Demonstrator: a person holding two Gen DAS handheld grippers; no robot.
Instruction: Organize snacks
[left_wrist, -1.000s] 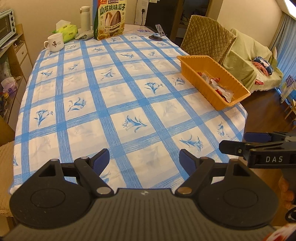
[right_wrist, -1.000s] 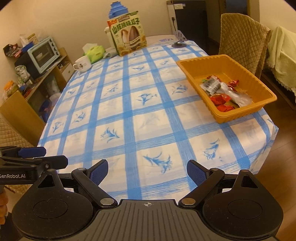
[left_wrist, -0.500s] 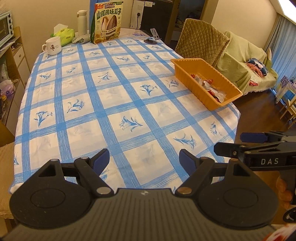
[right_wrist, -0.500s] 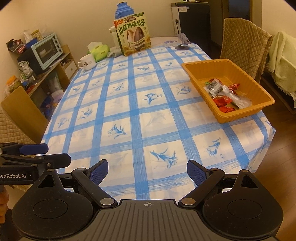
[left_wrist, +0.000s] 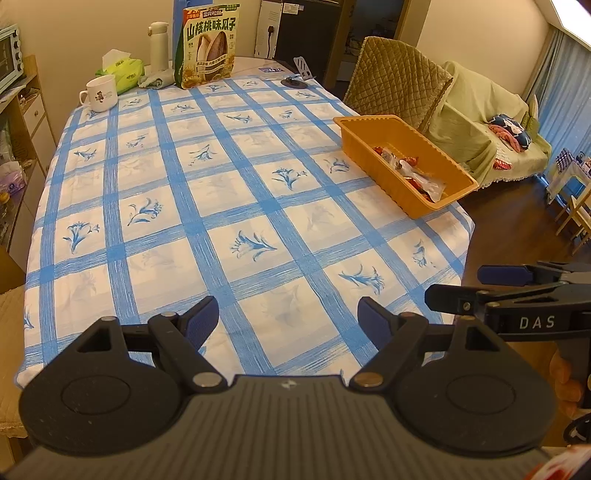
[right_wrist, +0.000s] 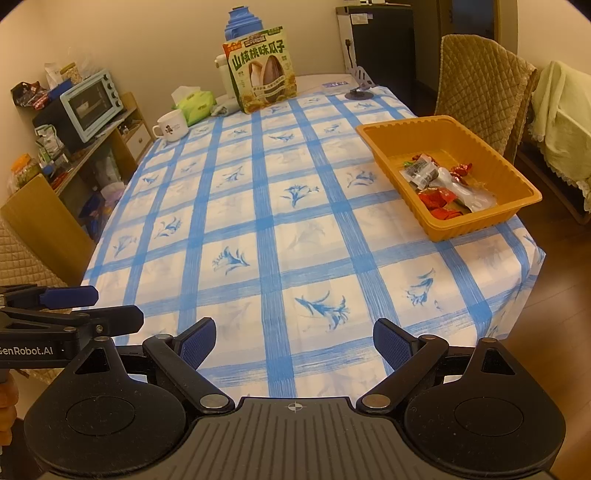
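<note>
An orange tray (left_wrist: 369, 122) (right_wrist: 391, 127) sits near the table's right edge and holds several wrapped snacks (left_wrist: 417, 177) (right_wrist: 441, 188), red and clear packets. A big green bag of sunflower seeds (left_wrist: 208, 46) (right_wrist: 264, 70) stands upright at the far end. My left gripper (left_wrist: 288, 319) hangs open over the near edge of the blue checked tablecloth (left_wrist: 221, 206), nothing between its fingers. My right gripper (right_wrist: 293, 341) is open too, empty, over the same near edge. Each gripper shows at the side of the other's view.
At the far end stand a white mug (left_wrist: 99, 94), a green tissue pack (left_wrist: 120, 70), a white flask (left_wrist: 159, 46) and a phone stand (left_wrist: 299, 74). A quilted chair (left_wrist: 395, 88) is behind the tray. A shelf with a toaster oven (right_wrist: 90, 105) runs along the left.
Both views have pulled back a little from the table, so the tray and the seed bag look smaller and farther. Both grippers stay open and empty.
</note>
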